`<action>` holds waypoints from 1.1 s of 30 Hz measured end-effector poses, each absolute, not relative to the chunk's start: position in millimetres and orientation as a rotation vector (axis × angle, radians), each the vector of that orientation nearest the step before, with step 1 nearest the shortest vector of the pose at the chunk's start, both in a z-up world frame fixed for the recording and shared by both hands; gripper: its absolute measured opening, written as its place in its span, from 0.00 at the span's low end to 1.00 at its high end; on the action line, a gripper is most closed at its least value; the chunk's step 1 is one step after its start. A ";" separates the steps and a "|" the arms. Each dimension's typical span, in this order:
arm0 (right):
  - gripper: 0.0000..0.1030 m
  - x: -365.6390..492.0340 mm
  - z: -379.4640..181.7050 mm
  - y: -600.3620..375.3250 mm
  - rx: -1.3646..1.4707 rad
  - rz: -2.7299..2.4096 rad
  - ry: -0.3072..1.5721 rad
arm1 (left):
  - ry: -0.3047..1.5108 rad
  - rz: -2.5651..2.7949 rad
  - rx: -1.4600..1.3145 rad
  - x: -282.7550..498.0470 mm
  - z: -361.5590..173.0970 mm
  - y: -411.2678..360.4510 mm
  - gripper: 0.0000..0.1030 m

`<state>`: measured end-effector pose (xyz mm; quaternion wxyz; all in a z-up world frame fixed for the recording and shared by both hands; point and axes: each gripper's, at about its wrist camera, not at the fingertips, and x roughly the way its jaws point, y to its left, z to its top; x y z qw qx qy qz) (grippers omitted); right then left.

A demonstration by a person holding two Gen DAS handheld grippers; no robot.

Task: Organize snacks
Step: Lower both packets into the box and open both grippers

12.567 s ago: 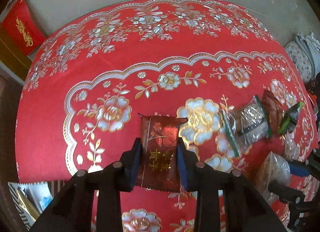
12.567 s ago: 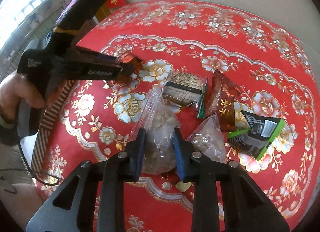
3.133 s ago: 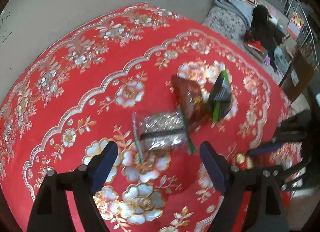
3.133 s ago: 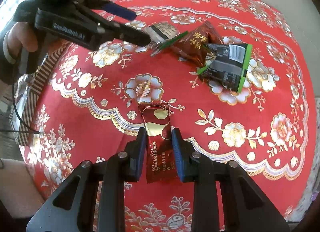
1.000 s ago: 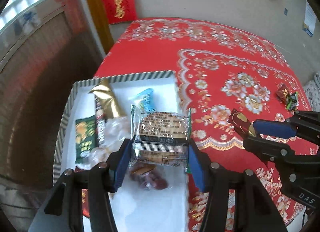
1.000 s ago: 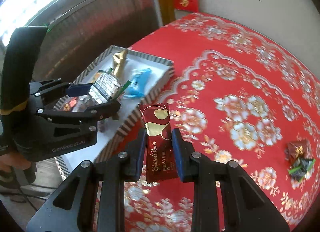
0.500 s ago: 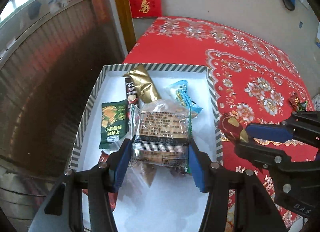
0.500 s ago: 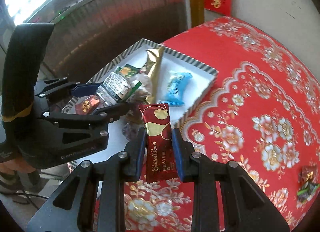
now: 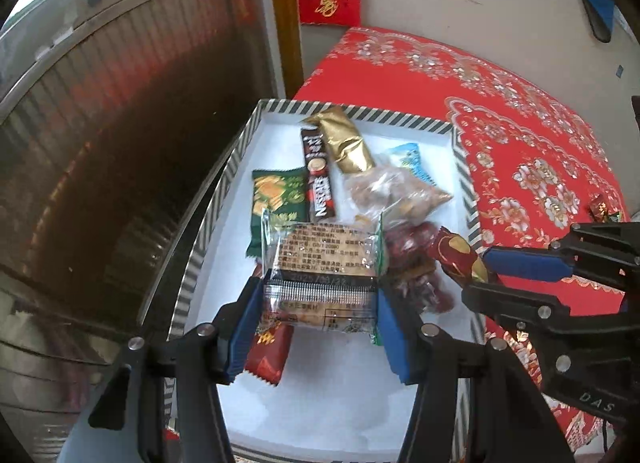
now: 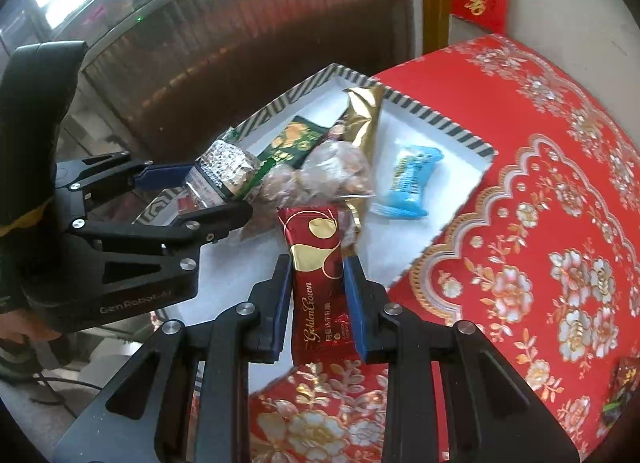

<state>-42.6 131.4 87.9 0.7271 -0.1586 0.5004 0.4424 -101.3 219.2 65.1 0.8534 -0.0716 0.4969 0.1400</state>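
Overlapping red packet [image 9: 267, 355], half-hidden, underneath

The clear biscuit packet [image 9: 326, 267] is shiny, crinkled plastic film, and the red wafer bar [image 10: 320, 283] wears glossy foil with gold print. The striped tray [image 9: 460, 151] looks like matt white card; the tablecloth [image 9: 520, 135] is sheeny patterned cloth.

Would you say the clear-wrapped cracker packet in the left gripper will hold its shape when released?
Probably: the clear-wrapped cracker packet juts out flat from the left gripper without sagging. Its glossy film looks slippery. It likely lands flat in the striped box.
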 end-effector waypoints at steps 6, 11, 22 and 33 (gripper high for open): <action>0.25 -55.4 81.7 144.9 -0.376 1.020 1.120 | 1.066 0.317 -0.172 -110.5 54.8 227.9 0.56; 0.25 -64.1 75.5 153.3 -0.395 1.047 1.136 | 1.077 0.331 -0.176 -115.1 49.0 230.8 0.56; 0.25 -75.3 57.8 166.0 -0.428 1.075 1.183 | 1.089 0.350 -0.176 -117.5 41.3 234.3 0.56; 0.25 -77.7 47.4 169.3 -0.434 1.078 1.209 | 1.094 0.350 -0.173 -117.2 38.2 234.3 0.56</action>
